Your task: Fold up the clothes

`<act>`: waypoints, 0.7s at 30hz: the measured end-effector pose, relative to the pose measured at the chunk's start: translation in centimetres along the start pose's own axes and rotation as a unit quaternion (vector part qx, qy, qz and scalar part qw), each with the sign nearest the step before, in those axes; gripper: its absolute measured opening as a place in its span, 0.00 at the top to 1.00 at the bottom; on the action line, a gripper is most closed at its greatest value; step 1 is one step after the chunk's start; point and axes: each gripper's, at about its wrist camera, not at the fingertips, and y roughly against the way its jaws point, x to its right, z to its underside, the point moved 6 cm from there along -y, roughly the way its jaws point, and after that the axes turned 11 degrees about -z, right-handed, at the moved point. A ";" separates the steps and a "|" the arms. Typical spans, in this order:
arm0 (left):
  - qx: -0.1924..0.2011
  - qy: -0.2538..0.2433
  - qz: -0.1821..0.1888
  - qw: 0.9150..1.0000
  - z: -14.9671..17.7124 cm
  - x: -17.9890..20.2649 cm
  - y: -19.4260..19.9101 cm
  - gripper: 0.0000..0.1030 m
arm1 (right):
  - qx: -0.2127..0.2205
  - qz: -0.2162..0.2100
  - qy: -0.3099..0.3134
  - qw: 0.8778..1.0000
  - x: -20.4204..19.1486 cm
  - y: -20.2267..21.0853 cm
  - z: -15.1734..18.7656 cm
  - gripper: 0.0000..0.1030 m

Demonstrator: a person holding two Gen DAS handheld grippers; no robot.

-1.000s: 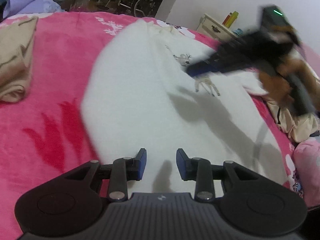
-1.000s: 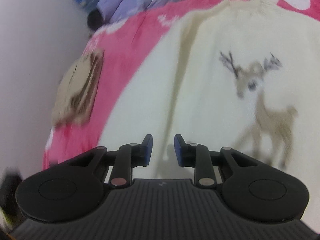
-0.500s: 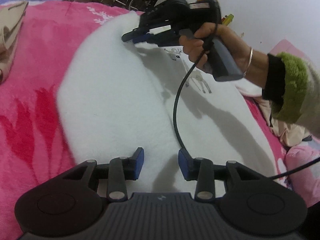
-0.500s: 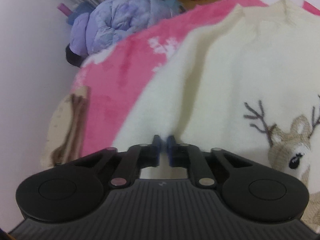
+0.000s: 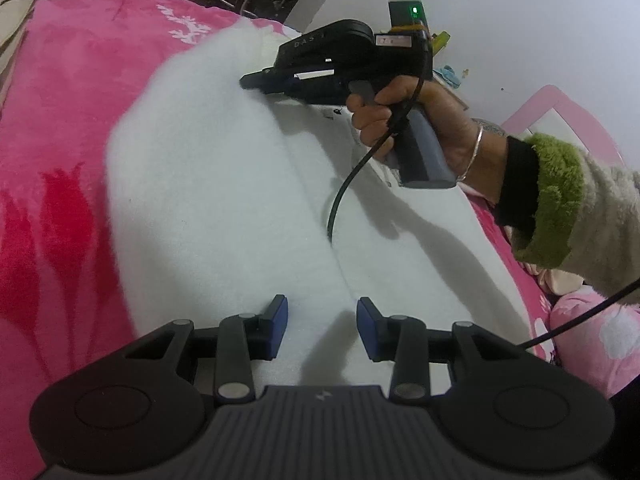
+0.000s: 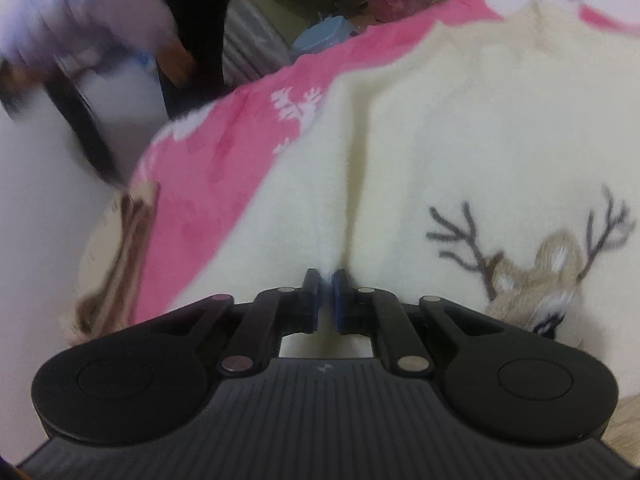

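My right gripper (image 6: 327,294) has its blue fingers (image 6: 311,294) clenched on a pinch of the cream fleece sweater (image 6: 460,152), right where a sleeve fold meets the body; a small tuft of pile stands up between the pads. From the left wrist camera I see the same right gripper (image 5: 256,79) from the side, its tips buried in the fabric near the sweater's top, held by a hand (image 5: 404,120) with a bangle and a green-cuffed sleeve (image 5: 556,200), a black cable (image 5: 352,176) looping down from the handle.

My left gripper (image 5: 321,326) is released, its fingers (image 5: 278,322) spread wide and hovering just above the lower part of the sweater (image 5: 208,184), straddling the long crease where the folded-in part overlaps the body. I cannot tell whether the pads touch the fleece.

The sweater lies flat on the bed, on a pink blanket (image 5: 60,128) with white and red patterning. An embroidered reindeer (image 6: 536,280) with dark antlers sits on the sweater's front, just right of the right gripper. A folded beige garment (image 6: 116,256) rests on the blanket (image 6: 224,176) near its edge, well apart from the sweater; the background beyond is blurred.
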 end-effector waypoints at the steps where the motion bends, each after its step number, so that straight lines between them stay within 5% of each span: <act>1: -0.001 0.001 0.000 1.000 -0.1 -0.1 0.2 0.63 | -0.011 0.016 0.017 1.000 -0.4 0.3 -0.2 0.90; 4: 0.010 0.017 -0.003 1.000 -0.5 -0.8 1.5 0.63 | -0.036 0.058 0.080 0.994 -2.2 1.6 -0.8 0.84; 8: 0.043 0.051 -0.017 0.998 -1.7 -3.0 4.4 0.63 | -0.070 0.058 0.167 0.982 -5.6 4.4 -1.1 0.84; 15: 0.065 0.133 -0.077 0.986 -2.9 -8.9 6.6 0.60 | -0.158 -0.029 0.248 0.955 -12.1 8.0 4.0 0.77; 21: 0.026 0.180 -0.050 0.982 -2.6 -10.4 3.9 0.54 | -0.161 -0.067 0.226 0.958 -14.4 5.0 8.0 0.74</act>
